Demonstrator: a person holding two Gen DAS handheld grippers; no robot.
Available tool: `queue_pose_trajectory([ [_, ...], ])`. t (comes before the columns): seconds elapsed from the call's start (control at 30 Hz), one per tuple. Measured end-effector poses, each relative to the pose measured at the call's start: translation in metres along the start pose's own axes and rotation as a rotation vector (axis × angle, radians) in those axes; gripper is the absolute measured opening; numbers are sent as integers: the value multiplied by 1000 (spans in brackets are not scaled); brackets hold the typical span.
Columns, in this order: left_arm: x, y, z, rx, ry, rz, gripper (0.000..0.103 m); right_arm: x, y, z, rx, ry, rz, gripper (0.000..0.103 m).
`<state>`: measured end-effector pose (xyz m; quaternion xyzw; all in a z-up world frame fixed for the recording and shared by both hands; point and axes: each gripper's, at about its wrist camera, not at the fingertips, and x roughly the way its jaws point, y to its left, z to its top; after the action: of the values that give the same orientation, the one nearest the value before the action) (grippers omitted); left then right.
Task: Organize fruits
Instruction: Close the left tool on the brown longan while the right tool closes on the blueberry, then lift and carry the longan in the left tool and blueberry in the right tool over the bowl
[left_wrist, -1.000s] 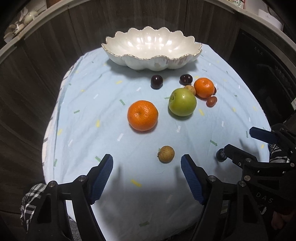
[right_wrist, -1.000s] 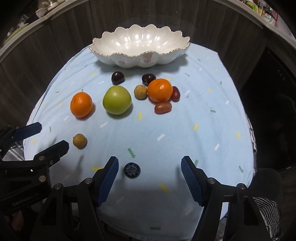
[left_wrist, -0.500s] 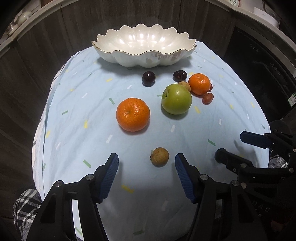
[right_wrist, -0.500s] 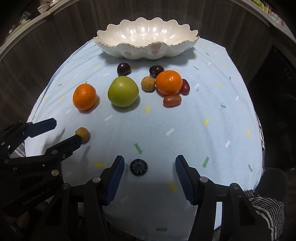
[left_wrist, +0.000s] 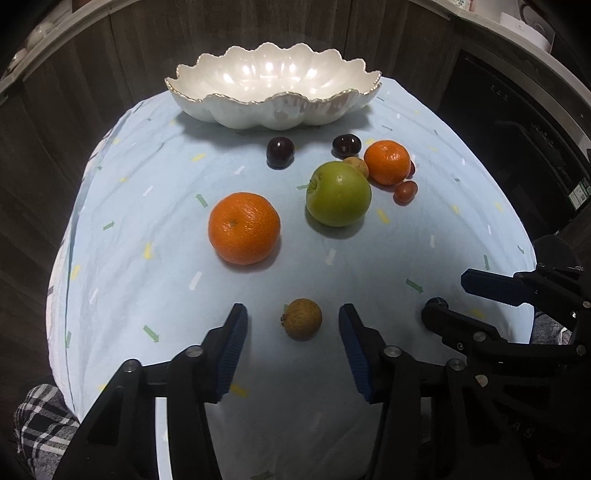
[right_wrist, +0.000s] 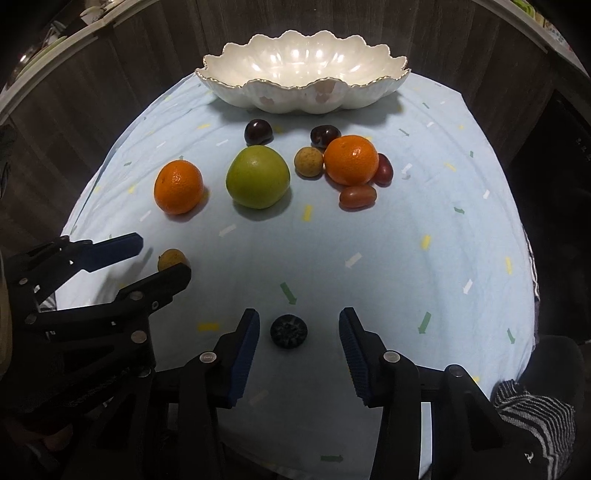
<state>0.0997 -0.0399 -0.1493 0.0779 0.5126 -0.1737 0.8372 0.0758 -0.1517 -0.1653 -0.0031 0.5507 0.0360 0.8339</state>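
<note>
the left gripper (left_wrist: 293, 325) had just been closing, its jaws astride a small brown fruit (left_wrist: 302, 318) but not touching it. the right gripper (right_wrist: 299, 328) had likewise been closing round a dark berry (right_wrist: 288, 331), pads clear of it. both fruits lay well short of the white scalloped bowl (left_wrist: 273, 110), nearer than the green apple (left_wrist: 338, 194) and two oranges (left_wrist: 243, 228).

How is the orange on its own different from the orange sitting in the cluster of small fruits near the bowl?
The lone orange sits apart on the cloth, left of the green apple, touching nothing. The clustered orange sits right of the apple and nearer the white bowl, crowded by a tan longan, a dark cherry and two small red fruits. Both are round, bright orange, and still outside the bowl.
</note>
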Motion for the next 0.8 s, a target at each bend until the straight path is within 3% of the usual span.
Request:
queue_pose_trajectory([
  [0.23,3,1,-1,5,3,9,43,7,3,-2,-8,24,19,34],
  [0.33,5,1,-1,7,7,6,36,9,5,-3,-11,34,29,29],
  [0.8,8,-4,-4,33,2,-2,25,11,5,-5,-6,42,39,24],
])
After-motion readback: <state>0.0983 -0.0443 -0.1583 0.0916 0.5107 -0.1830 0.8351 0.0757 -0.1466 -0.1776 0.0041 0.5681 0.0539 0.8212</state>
